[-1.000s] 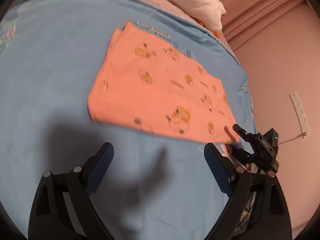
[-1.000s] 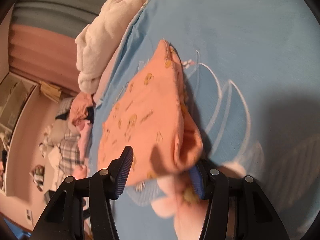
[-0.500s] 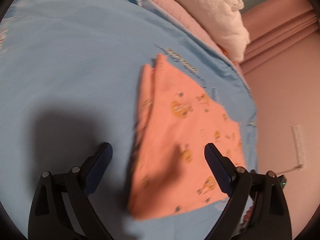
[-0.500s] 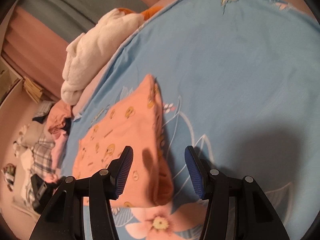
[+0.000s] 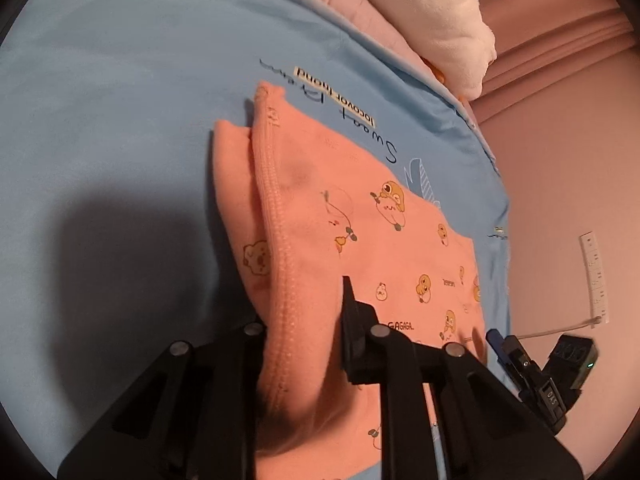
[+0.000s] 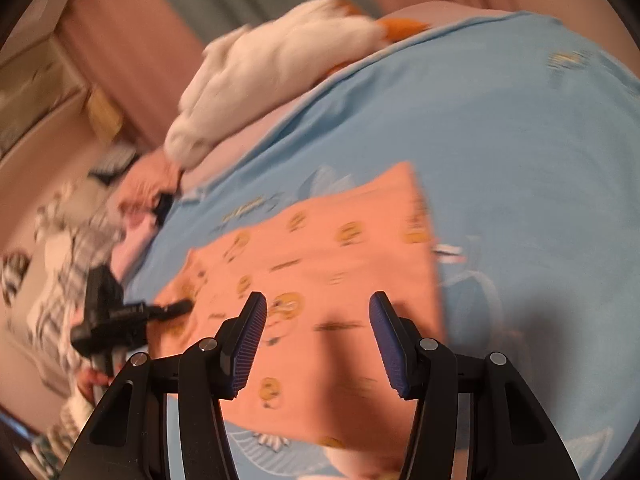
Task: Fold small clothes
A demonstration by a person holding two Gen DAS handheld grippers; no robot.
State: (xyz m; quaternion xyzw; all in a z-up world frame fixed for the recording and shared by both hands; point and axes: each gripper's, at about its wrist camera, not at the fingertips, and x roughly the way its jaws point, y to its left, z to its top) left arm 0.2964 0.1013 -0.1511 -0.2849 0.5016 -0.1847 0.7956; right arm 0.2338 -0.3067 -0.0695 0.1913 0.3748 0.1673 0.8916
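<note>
A folded orange garment [image 5: 360, 240] printed with small cartoon ducks lies on the blue bed sheet [image 5: 120, 100]. My left gripper [image 5: 304, 312] has its jaws closing on the near hemmed edge. The fabric is bunched up between the fingers [image 5: 350, 320] and hides the left one. From the right wrist view the same garment [image 6: 320, 248] lies flat, and the left gripper [image 6: 176, 306] bites its left edge. My right gripper [image 6: 318, 304] hovers above the garment, open, with nothing between its blue pads [image 6: 248, 344]. It also shows at the sheet's edge in the left wrist view [image 5: 496, 340].
A white plush blanket [image 6: 280, 60] and a pink quilt [image 5: 360, 12] lie at the far end of the bed. A heap of other clothes [image 6: 72, 248] sits off the bed's left side. A white power strip [image 5: 594, 276] hangs on the pink wall.
My left gripper moved forward to the garment's near edge and closed onto it. My right gripper let the garment's folded end go, rose and rolled, and the garment now lies flat.
</note>
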